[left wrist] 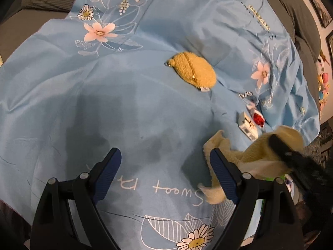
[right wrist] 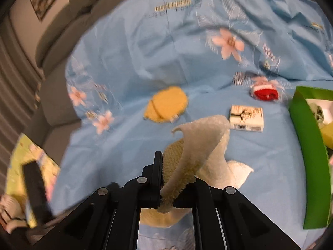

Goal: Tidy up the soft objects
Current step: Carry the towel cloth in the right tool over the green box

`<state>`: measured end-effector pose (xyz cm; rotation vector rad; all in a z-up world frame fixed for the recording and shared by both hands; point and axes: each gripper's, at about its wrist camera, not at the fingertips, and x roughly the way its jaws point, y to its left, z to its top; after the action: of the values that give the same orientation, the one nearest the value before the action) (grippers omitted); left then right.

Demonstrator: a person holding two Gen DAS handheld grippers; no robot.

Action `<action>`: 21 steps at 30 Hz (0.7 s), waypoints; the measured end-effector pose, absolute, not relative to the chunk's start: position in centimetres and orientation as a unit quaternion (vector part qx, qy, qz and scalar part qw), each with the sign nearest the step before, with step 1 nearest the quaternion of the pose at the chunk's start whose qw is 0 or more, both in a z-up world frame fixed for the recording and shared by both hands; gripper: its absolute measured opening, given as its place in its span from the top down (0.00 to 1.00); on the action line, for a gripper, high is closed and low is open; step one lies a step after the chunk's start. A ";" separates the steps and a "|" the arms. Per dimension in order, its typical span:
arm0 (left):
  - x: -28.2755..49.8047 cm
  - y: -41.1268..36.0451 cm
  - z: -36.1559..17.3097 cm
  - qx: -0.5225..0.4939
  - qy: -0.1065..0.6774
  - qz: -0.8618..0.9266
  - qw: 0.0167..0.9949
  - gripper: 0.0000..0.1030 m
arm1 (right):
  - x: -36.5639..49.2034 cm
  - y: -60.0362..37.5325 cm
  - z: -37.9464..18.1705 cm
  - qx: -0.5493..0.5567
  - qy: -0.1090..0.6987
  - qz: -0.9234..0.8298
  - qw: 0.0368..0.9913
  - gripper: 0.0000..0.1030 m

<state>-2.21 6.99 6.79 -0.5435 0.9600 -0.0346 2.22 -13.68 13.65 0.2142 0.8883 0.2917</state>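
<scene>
A light-blue floral bedsheet (right wrist: 129,62) carries a fuzzy yellow pouch (right wrist: 166,104) near its middle, a small white box (right wrist: 246,116), a red-and-white soft toy (right wrist: 265,92) and a green-walled box (right wrist: 308,145) at its right edge.

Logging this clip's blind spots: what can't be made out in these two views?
- Green box contents: right wrist view, cut off by the frame edge.
- Right gripper far finger: covered by the cream towel it clamps.
- Small white packet print: too blurred in both views.
- Red item: blurred, identity unclear.
- Left gripper: open, empty.
</scene>
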 end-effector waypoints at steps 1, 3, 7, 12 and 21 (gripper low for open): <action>-2.2 6.8 6.7 -0.254 0.458 -0.020 0.852 0.16 | 2.6 -13.9 12.6 0.108 0.441 0.140 0.880 0.92; -2.1 6.5 6.6 -0.244 0.457 -0.018 0.855 0.16 | 3.3 -14.6 10.4 0.115 0.474 0.131 0.863 0.91; -1.8 5.4 6.1 -0.254 0.462 -0.047 0.848 0.16 | 3.9 -16.2 8.7 0.105 0.499 0.096 0.855 0.45; -1.7 2.4 6.2 -0.238 0.464 -0.115 0.846 0.16 | 3.4 -17.6 11.1 0.091 0.480 0.111 0.865 0.22; -0.6 -1.9 4.3 -0.204 0.490 -0.155 0.833 0.20 | 4.9 -19.5 9.3 0.101 0.526 0.105 0.838 0.18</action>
<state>-0.63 -1.91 4.32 -0.4329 1.0380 -0.3283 4.91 -19.47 9.29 0.2130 1.1118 0.2224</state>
